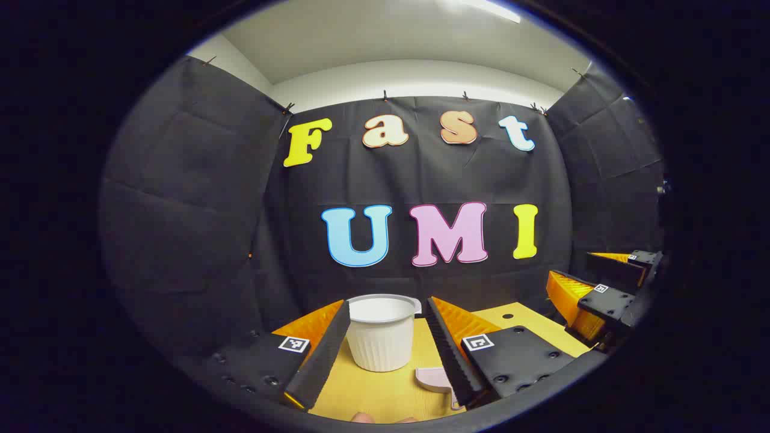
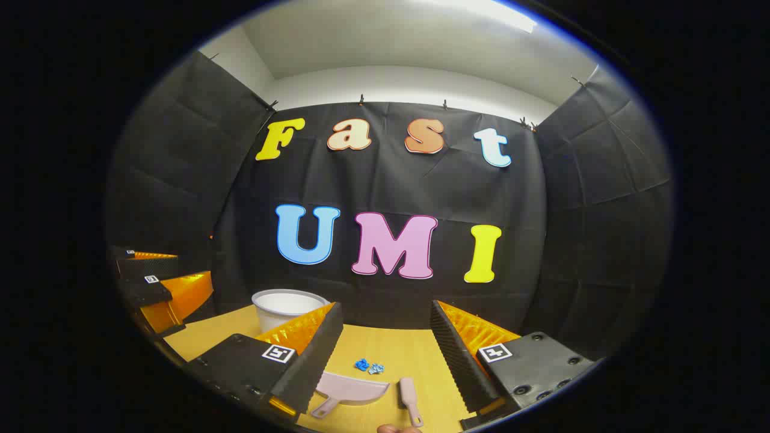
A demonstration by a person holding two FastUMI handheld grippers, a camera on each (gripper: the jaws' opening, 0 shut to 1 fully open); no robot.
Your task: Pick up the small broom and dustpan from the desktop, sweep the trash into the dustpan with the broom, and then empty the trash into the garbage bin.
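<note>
Hovering with fingers spread and empty, the right gripper (image 2: pixel 380 355) has the broom (image 2: pixel 409 400) just below, handle pointing back toward it, dustpan (image 2: pixel 352 389) beside and trash (image 2: pixel 369 365) beyond. Left gripper (image 1: pixel 385 349), also spread, faces the bin (image 1: pixel 381 331), so right looks nearer.

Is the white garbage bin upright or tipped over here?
Upright. The garbage bin stands on the desktop with its open rim facing up; its inside is out of sight.
</note>
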